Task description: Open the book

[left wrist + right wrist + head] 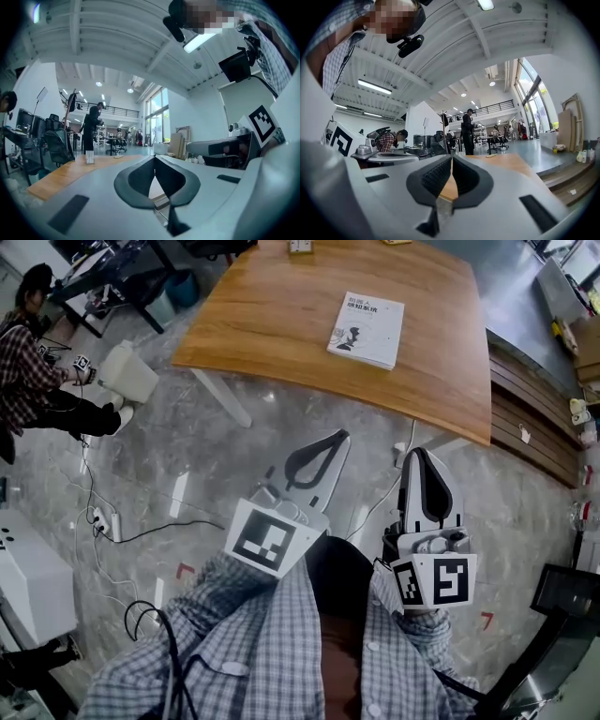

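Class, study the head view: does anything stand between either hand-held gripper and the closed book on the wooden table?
Nothing visible does. The book lies closed on the table. Only bare wood and open floor separate it from the left hand-held gripper and the right hand-held gripper, both shut.

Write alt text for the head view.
A closed white book lies on a wooden table, untouched. Below it, over the grey floor, the person's left gripper and right gripper point toward the table, both shut and empty. Another person sits at the far left.
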The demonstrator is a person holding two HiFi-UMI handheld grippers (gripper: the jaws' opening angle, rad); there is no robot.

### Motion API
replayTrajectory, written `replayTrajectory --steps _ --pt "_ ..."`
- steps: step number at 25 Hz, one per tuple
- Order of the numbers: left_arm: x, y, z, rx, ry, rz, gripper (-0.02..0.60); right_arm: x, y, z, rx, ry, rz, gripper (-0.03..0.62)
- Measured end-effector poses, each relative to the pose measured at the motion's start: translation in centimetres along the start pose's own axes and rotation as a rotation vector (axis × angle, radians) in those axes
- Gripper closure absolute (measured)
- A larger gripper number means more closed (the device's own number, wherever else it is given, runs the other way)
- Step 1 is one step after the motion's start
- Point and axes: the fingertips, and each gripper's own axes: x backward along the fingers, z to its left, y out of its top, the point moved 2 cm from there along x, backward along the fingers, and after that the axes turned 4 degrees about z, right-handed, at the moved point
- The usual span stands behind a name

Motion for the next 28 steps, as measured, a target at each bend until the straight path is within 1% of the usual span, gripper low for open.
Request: replayTrajectory --steps 8,15,20,23,28 --pt "-1.0 -0.4 1.2 0.002 0.019 -0.002 0.572 -1.6 -0.4 -0.5 -0.007 0.017 0.004 0.569" --pt "-4.0 -1.3 3.4 0.024 0.010 0.012 0.571 -4.5 -0.9 -1.9 0.002 0.014 0.023 0.569" --pt "-7.2 -2.1 6.5 0.050 0.018 0.026 0.572 -8.2 -1.5 -3.2 -0.019 0.027 0.055 0.569" --pt "-9.3 -2.2 8.3 0.051 0.013 0.027 0.572 -10.8 -1.7 -4.1 -0.012 0.028 0.066 0.569" --pt "-13.4 -1.5 12.5 0.043 -0.004 0.041 0.572 -16.4 -0.7 -5.8 -0.032 0.015 0.081 0.569"
